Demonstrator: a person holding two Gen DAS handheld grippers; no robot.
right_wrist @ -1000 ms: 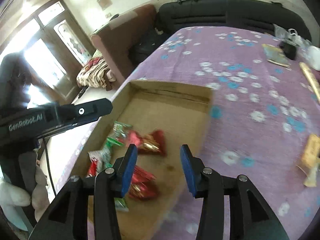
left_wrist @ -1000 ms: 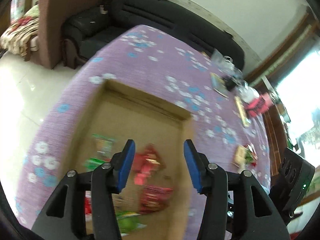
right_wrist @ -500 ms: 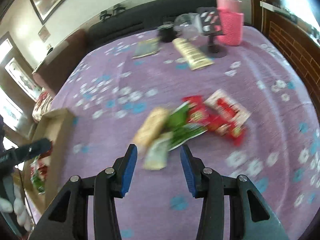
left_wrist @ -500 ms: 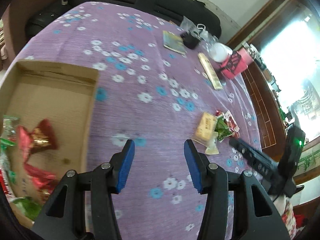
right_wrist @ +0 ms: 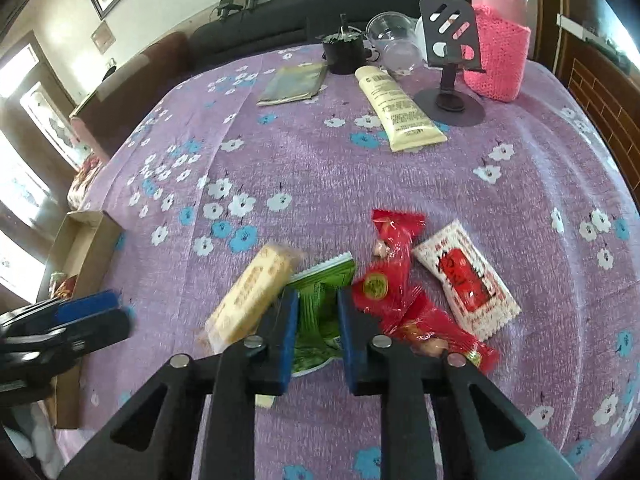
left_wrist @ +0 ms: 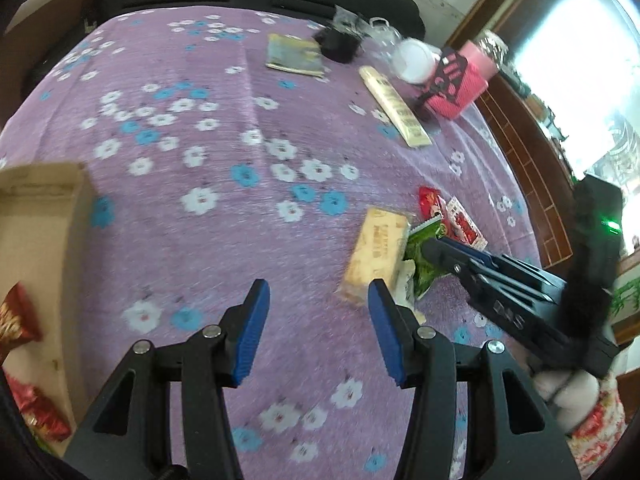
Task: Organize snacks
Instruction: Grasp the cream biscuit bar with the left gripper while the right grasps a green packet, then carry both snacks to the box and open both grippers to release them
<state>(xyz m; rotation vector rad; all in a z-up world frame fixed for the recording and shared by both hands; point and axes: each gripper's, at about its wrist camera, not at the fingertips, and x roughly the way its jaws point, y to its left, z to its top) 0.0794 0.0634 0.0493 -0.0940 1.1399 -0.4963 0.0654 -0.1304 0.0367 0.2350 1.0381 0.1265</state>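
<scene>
Snacks (right_wrist: 404, 280) strew purple floral tablecloth (right_wrist: 320, 168) (sofa (right_wrist: 256, 28) behind); right tongs (right_wrist: 318, 312) straddle green packet (right_wrist: 320, 300), left tongs (left_wrist: 316, 320) released.

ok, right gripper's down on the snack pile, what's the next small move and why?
Probably close the right gripper on the green packet. Its blue pads sit either side of that packet, jaws only partly narrowed, and it lies on the tablecloth between the yellow bar and the red wrapper. The left gripper hangs open, empty.
</scene>
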